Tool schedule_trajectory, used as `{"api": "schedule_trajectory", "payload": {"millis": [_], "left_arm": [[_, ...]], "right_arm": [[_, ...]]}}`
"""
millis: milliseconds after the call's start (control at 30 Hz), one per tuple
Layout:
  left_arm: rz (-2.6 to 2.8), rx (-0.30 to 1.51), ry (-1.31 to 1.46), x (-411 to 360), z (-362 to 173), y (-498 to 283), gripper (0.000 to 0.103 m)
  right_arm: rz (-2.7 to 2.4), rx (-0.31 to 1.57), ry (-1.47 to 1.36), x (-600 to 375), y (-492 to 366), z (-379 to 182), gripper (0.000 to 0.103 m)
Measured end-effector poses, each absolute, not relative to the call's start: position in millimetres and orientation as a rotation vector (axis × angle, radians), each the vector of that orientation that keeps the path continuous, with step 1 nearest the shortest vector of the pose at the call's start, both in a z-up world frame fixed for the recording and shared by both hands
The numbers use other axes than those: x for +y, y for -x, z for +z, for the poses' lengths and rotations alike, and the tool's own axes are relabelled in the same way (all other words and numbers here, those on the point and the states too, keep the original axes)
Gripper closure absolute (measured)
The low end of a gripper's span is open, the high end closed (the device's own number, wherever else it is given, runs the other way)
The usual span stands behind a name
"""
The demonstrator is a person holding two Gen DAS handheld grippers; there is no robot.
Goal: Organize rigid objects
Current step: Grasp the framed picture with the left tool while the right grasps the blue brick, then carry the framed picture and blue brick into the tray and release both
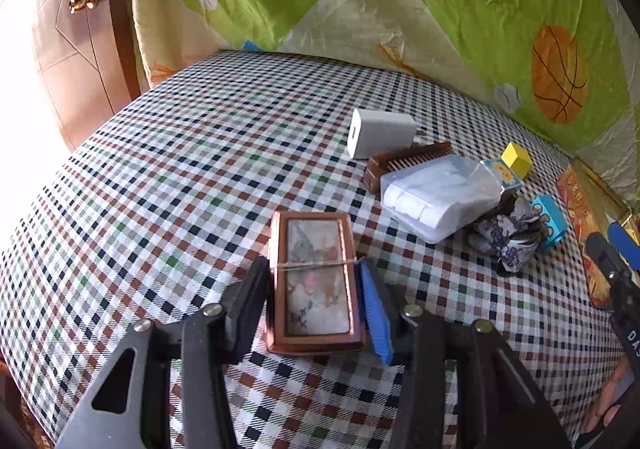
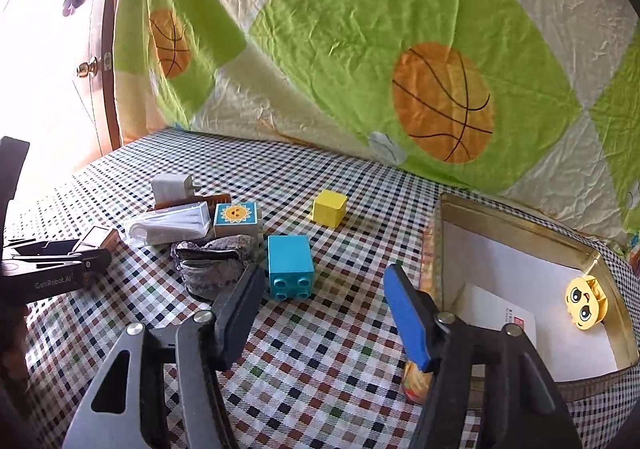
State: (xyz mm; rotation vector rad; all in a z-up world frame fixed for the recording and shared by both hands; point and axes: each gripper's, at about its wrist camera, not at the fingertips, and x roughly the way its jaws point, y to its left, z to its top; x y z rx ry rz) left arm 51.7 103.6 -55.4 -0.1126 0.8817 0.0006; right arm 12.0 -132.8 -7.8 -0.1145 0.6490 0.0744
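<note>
Closest to the left wrist camera, the left gripper has its black and blue pads pressed against the long sides of a small brown framed box with a picture on its lid and a thin band across it; the box lies flat on the checked tablecloth. Beyond it to the right sit a clear plastic case holding white contents, a brown comb touching a white charger, a patterned cloth pouch, a sun-face block and a yellow cube.

From the right wrist camera, the right gripper stands with its jaws apart and nothing clamped; a blue toy brick lies on the cloth just ahead, near the black pad. To the right, an open gold tin holds a white card and a yellow emoji-face clip. Farther back hangs a green basketball-print sheet, with a wooden door at the left.
</note>
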Motion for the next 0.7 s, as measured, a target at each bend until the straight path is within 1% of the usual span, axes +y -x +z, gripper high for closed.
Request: {"api": "schedule_trajectory", "payload": {"millis": [300, 333, 400, 467, 567, 700], "left_arm": [[-0.007, 0.856, 0.139, 118, -47, -32, 0.057], [-0.001, 0.851, 0.127, 116, -46, -30, 0.057], [0.004, 0.840, 0.106, 112, -44, -26, 0.057], [-0.003, 0.831, 0.102, 111, -42, -24, 0.057], [-0.002, 0.821, 0.103, 112, -39, -20, 0.057], [0.018, 0.786, 0.088, 105, -33, -13, 0.057]], "right_arm": [[0.097, 0.825, 0.108, -118, -62, -30, 0.040], [0.097, 0.843, 0.099, -118, -66, -33, 0.043], [0.112, 0.897, 0.079, -118, -75, -41, 0.062], [0.134, 0.905, 0.033, -123, -78, -42, 0.069], [0.143, 0.886, -0.021, -131, -75, -40, 0.069], [0.212, 0.766, -0.093, -141, -53, -23, 0.069]]}}
